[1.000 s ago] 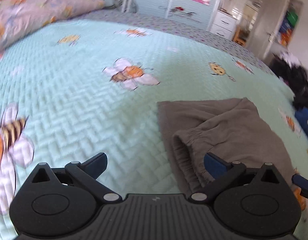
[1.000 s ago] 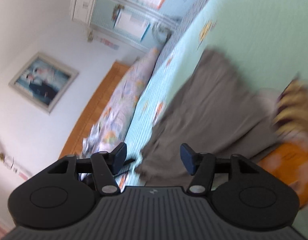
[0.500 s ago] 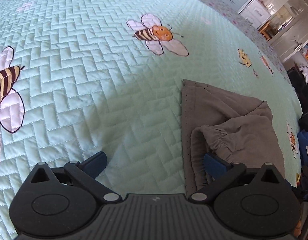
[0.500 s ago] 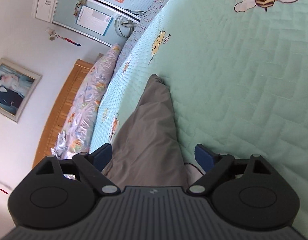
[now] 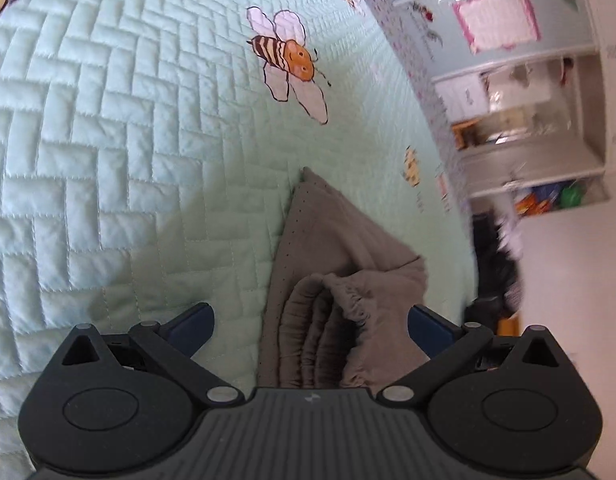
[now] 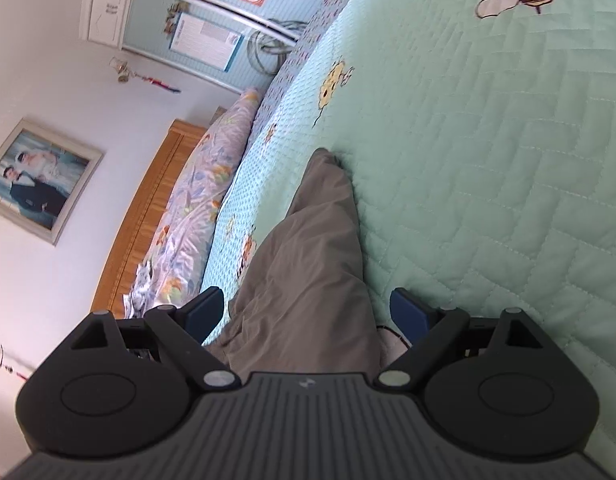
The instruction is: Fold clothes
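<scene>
- Grey trousers (image 5: 327, 280): near end runs under the left gripper (image 5: 309, 326) body; how far the elastic waistband folds go there is hidden.
- In the right wrist view the trousers (image 6: 308, 264) likewise pass under the right gripper (image 6: 306, 312) housing; that end is cut off.
- Thin dark cord (image 6: 391, 332) beside the trousers, just inside the right gripper's fingertip: mostly covered, cannot tell what it is.
- Dark heap (image 5: 499, 264) past the bed's edge, beyond the trousers: blurred, not identifiable.
- Shelves (image 5: 547, 120) beyond the bedspread (image 5: 148, 120): smeared, contents unreadable.
- Posters (image 6: 206, 38) on the far wardrobe: print too small to read.
</scene>
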A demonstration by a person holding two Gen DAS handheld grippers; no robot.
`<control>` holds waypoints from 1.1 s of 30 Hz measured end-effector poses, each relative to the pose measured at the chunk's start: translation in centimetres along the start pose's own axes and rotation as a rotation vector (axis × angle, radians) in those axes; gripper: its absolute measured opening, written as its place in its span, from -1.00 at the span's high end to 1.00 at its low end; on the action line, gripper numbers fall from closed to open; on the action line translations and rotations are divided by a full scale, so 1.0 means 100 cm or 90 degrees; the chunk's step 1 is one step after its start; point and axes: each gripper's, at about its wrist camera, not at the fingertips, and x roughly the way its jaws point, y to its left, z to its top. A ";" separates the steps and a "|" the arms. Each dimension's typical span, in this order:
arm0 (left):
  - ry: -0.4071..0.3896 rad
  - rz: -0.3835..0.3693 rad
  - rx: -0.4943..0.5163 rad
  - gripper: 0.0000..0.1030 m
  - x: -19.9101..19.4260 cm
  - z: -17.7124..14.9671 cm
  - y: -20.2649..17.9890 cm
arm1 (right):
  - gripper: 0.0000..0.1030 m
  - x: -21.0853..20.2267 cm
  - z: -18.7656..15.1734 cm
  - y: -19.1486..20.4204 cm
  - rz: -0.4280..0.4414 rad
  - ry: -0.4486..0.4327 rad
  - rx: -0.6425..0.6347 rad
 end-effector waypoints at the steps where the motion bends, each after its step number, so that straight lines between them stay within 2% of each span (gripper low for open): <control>1: -0.001 -0.009 -0.007 -0.99 0.001 0.000 0.001 | -0.76 0.000 0.000 0.001 -0.002 0.004 -0.005; 4: 0.026 -0.011 0.020 -0.99 0.018 -0.001 -0.009 | -0.76 0.001 0.000 0.001 -0.002 0.011 -0.009; 7: 0.043 0.006 0.034 -0.99 0.033 -0.002 -0.017 | -0.76 0.000 0.000 -0.001 0.003 0.011 -0.005; 14: 0.104 -0.027 0.032 -0.99 0.061 0.007 -0.022 | -0.76 0.001 0.002 0.000 0.001 0.017 -0.008; 18: 0.120 -0.041 0.054 -0.99 0.076 0.003 -0.030 | -0.76 0.004 0.004 0.004 -0.011 0.027 -0.015; 22: 0.137 -0.034 0.131 -0.99 0.089 -0.007 -0.045 | -0.76 0.011 0.008 0.008 -0.021 0.050 -0.027; 26: 0.134 -0.033 0.131 -0.97 0.094 -0.006 -0.045 | -0.76 0.021 0.020 0.008 -0.016 0.065 -0.022; 30: 0.134 -0.018 0.138 -0.75 0.089 -0.005 -0.043 | -0.79 0.038 0.031 0.010 -0.011 0.101 -0.040; 32: 0.132 -0.002 0.153 -0.53 0.087 -0.006 -0.043 | -0.87 0.047 0.036 0.013 -0.004 0.128 -0.054; 33: 0.129 0.011 0.158 -0.29 0.085 -0.005 -0.041 | -0.88 0.051 0.038 0.014 0.000 0.145 -0.062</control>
